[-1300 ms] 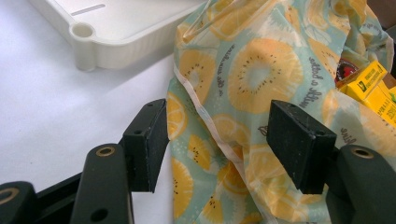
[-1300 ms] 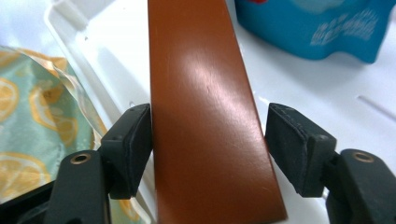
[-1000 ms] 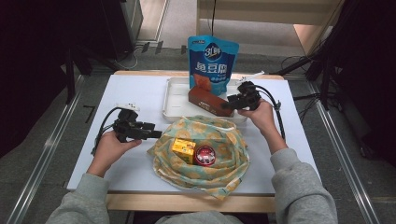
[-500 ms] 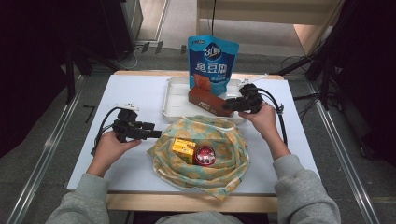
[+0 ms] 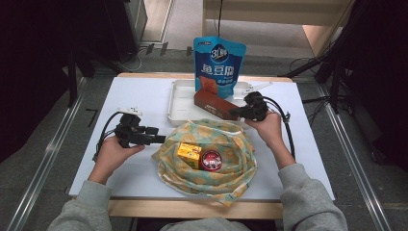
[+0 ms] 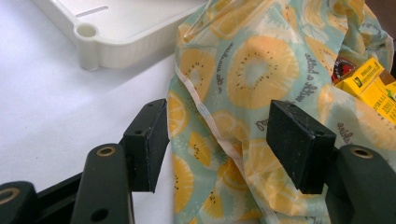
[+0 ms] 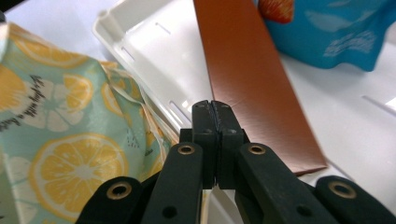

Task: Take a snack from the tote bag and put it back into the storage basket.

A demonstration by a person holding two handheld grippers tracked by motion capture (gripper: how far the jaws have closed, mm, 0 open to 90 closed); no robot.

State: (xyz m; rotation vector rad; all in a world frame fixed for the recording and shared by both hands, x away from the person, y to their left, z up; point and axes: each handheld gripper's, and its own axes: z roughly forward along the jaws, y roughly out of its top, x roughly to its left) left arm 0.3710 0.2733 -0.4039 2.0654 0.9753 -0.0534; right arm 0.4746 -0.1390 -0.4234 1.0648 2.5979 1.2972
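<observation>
Worktop (image 5: 144, 96): smooth, matt white surface with a pale wood front edge. Tray (image 5: 180, 98): moulded white plastic, slight sheen. Cloth bag (image 5: 226, 166): thin printed fabric, soft, creased, matt. Brown box (image 5: 216, 105): smooth card, satin finish. Blue pouch (image 5: 219, 62): glossy plastic film. Yellow box (image 5: 189, 155): printed card. Left hand-held gripper (image 6: 224, 149): black matt plastic jaws, brass-coloured metal rivets. Sleeve (image 5: 308, 202): grey knitted cloth.

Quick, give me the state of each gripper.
Left gripper: open, jaws astride the fruit-print cloth bag's edge, not pressing it.
Right gripper: just closed, jaws together, nothing between them, beside the brown box.
</observation>
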